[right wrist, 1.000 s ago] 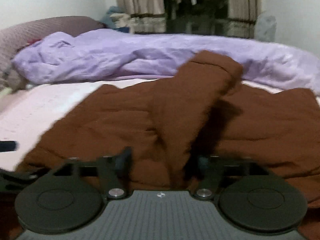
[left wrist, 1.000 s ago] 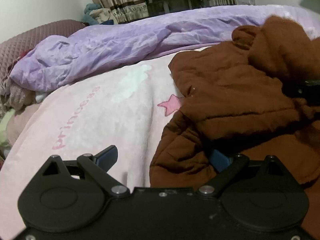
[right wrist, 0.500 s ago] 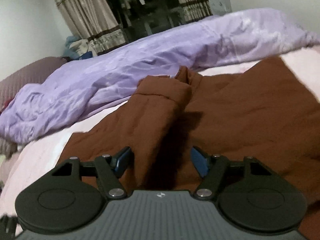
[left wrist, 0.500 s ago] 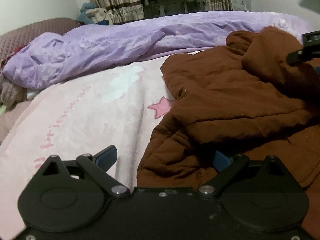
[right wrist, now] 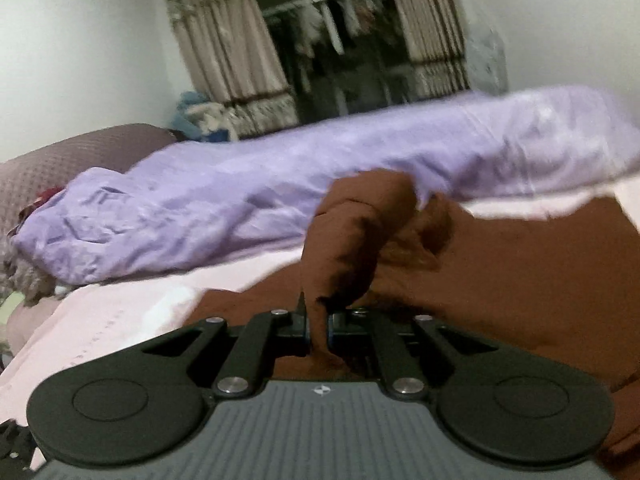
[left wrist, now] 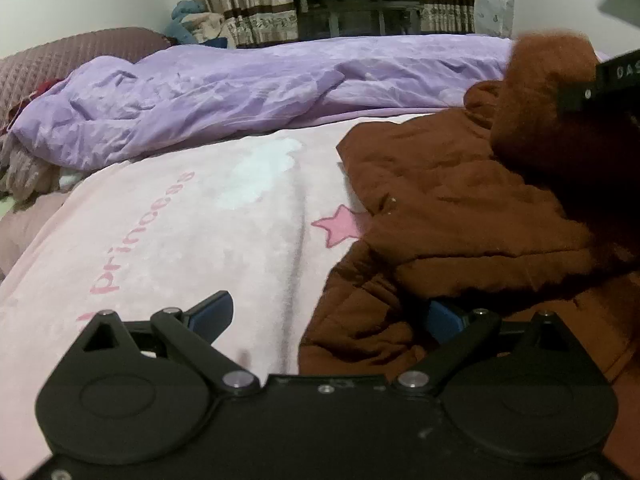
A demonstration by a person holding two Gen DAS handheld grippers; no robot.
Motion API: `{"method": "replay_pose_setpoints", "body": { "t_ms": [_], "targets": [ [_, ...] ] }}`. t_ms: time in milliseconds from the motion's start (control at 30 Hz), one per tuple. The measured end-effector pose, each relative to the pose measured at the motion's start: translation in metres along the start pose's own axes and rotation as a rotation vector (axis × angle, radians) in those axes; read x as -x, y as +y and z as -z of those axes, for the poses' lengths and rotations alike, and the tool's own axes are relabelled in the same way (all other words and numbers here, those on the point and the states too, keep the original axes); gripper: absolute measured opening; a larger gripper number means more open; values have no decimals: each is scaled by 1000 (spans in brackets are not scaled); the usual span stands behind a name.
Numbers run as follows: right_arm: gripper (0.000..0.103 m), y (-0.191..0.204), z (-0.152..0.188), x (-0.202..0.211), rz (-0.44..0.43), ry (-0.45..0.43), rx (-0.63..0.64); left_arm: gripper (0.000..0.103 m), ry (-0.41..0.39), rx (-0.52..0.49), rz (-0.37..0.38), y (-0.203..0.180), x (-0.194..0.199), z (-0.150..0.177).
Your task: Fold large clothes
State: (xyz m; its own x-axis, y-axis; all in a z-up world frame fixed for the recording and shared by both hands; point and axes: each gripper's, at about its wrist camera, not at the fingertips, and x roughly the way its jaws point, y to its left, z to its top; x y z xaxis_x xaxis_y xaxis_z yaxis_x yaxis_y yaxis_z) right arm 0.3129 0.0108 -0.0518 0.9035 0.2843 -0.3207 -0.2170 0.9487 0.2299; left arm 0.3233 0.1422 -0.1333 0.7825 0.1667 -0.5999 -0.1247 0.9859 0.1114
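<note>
On the bed: a big brown coat (left wrist: 460,208) lies bunched up on a pink blanket (left wrist: 180,232).
Coat, place: it is on the right part of the blanket in the left wrist view, near a pink star (left wrist: 338,230) printed on the blanket. One edge of the coat covers a tip of the star.
Right claw (right wrist: 318,326): its two fingers are pressed together on a fold of the brown coat. The cloth sticks up from between them like a little tent.
Right claw, pose: it points a bit down and across the bed. The view is tilted, so the claw is rolled to one side. Its black side also shows at the right edge of the left wrist view, up against a raised lump of the coat.
Left claw (left wrist: 326,316): its fingers are spread wide apart. The left finger (left wrist: 212,312) is over the pink blanket. The right finger (left wrist: 444,316) is tucked at the near edge of the coat. I cannot tell if it touches the cloth.
Left claw, pose: it points down at a slant, low over the bed, and pinches nothing.
Behind the coat: a crumpled purple quilt (left wrist: 248,92) lies across the far side of the bed.
Far back: curtains (left wrist: 240,4) hang on both sides of a dark closet.
Left side: a brownish headboard (right wrist: 64,160) sits by the wall.
</note>
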Motion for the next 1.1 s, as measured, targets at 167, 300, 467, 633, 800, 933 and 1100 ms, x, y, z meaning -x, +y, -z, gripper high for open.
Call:
{"method": "replay_pose_setpoints", "body": {
  "t_ms": [167,300,467,633,800,933,1100],
  "targets": [
    [13,45,17,12,-5,-48,125,101,-9,-7,-18,6,3,0],
    [33,59,44,-12,-11,110,190,101,13,22,-5,11,-4,3],
    [33,56,54,-23,-14,183,204,101,23,1,-3,7,-8,6],
    [14,51,48,-20,-21,191,176,101,22,11,2,6,-4,2],
    [25,50,64,-23,-20,194,171,101,19,40,-8,7,5,-5],
    [52,42,65,-27,-125,204,143,101,37,48,-53,8,7,-7],
    [51,15,39,8,-238,176,-29,101,0,65,-61,13,31,-12]
  ]
}}
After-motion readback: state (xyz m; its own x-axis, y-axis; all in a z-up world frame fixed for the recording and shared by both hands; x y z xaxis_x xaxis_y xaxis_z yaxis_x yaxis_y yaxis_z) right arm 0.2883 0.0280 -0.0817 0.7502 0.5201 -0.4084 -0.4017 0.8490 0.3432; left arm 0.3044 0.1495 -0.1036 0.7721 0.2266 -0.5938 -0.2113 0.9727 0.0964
